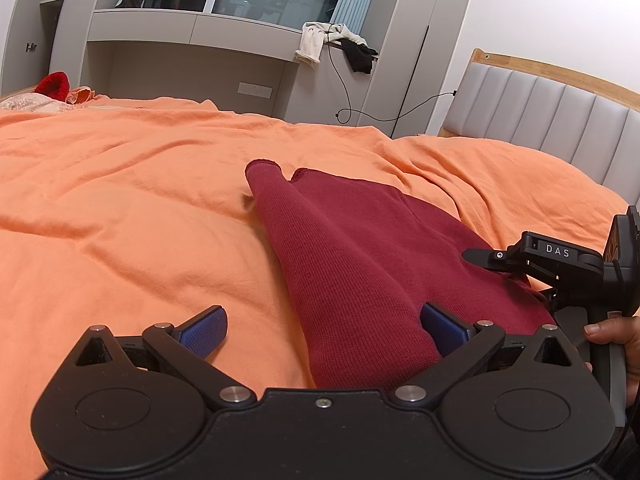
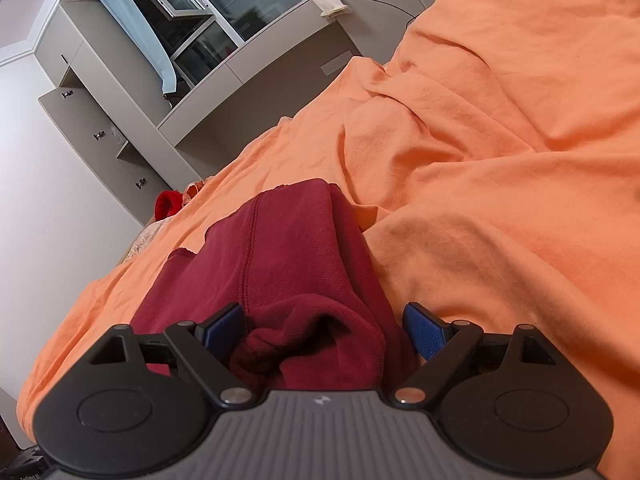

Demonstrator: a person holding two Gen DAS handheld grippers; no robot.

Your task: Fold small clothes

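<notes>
A dark red knit garment (image 1: 360,256) lies on the orange bedsheet (image 1: 120,200), a narrow sleeve-like part stretching away from me. My left gripper (image 1: 324,330) is open low over its near edge, the blue pads (image 1: 204,330) wide apart; the right pad rests against the cloth. In the right wrist view the same garment (image 2: 288,248) is bunched near the camera, and my right gripper (image 2: 324,330) stands open around the bunched fold without pressing it. The right gripper's black body (image 1: 560,264), held by a hand (image 1: 616,336), shows at the right of the left wrist view.
The bed's grey padded headboard (image 1: 540,112) rises at the right. Grey built-in shelves (image 1: 192,32) and a window lie beyond the bed, with white and black clothes (image 1: 332,42) on the ledge and a hanging cable. A bright red item (image 1: 54,84) sits at the bed's far corner.
</notes>
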